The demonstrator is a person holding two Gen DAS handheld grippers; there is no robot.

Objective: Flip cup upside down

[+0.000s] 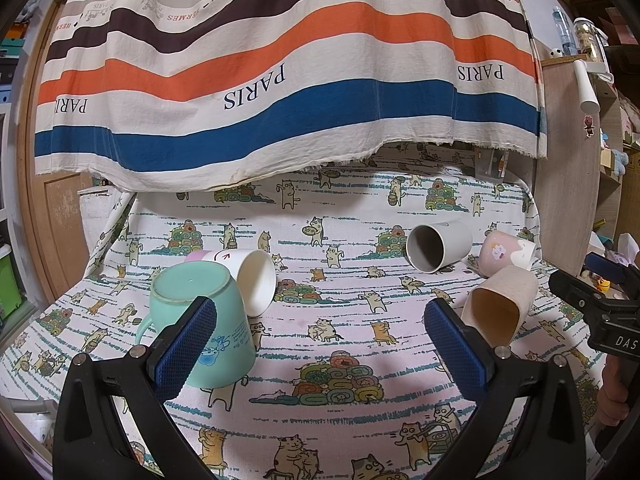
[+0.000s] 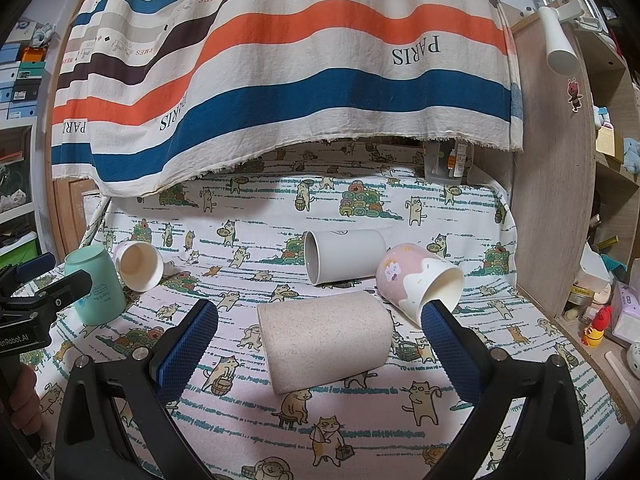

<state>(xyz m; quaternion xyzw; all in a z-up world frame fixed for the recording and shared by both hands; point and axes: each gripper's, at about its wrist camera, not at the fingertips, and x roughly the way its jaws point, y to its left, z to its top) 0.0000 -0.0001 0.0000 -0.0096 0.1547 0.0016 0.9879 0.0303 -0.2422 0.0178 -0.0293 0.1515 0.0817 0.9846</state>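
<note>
Speckled beige plastic fills the near middle of the right wrist view: the beige cup (image 2: 326,342) lies on its side on the cat-print cloth (image 2: 360,432) covering the worktop, directly ahead of the right gripper (image 2: 320,344) and framed by its two blue-padded fingers (image 2: 188,344), which stand wide apart and touch nothing. The cup's long axis runs across the gripper's line, slightly skewed. Its closed base seems to face right and its mouth left, since the left wrist view looks into the opening. The right gripper is plainly the nearer one, held low and level, pointing forward over the cloth.

The left gripper (image 1: 320,344) is likewise spread and empty. Its left finger overlaps the mint mug (image 1: 204,320), which already stands rim-down; whether they touch I cannot tell.

Farther back lie three more cups on their sides: a white paper cup (image 1: 252,280) just behind the mint mug, a grey cup (image 2: 344,256) mid-cloth, and a pink-and-white cup (image 2: 416,280) just beside the right finger. Behind them hangs a striped cloth (image 2: 280,72).
</note>
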